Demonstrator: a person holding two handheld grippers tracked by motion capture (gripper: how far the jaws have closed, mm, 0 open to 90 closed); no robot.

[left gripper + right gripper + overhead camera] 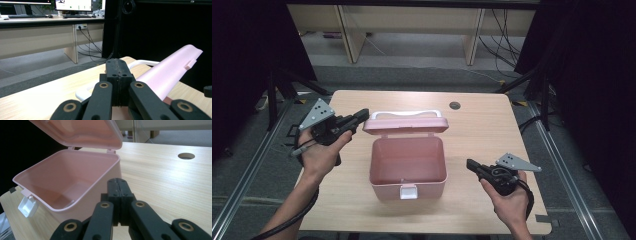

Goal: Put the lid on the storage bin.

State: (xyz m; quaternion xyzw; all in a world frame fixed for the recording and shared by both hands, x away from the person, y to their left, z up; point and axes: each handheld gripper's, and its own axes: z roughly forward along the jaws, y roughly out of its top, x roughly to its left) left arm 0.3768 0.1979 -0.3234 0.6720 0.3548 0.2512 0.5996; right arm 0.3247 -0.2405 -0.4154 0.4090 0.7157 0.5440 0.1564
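**benchwatcher:** So the pink box (408,167) sits pretty much mid-bench (482,135), lid (405,123) swung up and leaning back on its hinges. White carry handle (404,114) is on the far side of the lid, and the white latch (408,191) hangs off the box's near wall. Inside looks bare pink as far as I can see.

**gripfan22:** And the tools?

**benchwatcher:** Left tool (360,117) is right up at the lid's left end, tip just beside it. Can't tell if it's actually touching. Its jaws are pressed flat together with nothing between them; in the left gripper view the left tool (118,65) points past the handle (145,62) with the lid (170,68) slanting up alongside it.

**gripfan22:** Right one?

**benchwatcher:** Right tool (472,164) is off to the box's right, near but apart from the wall, also squeezed together on nothing. In the right gripper view the right tool (118,184) aims at the box's (65,180) side corner, latch (28,206) dangling at the front, cable hole (186,156) in the bench (162,177) beyond the box.

**gripfan22:** Hands?

**benchwatcher:** Left hand (319,152) and right hand (509,200) each wrapped round their tool body.
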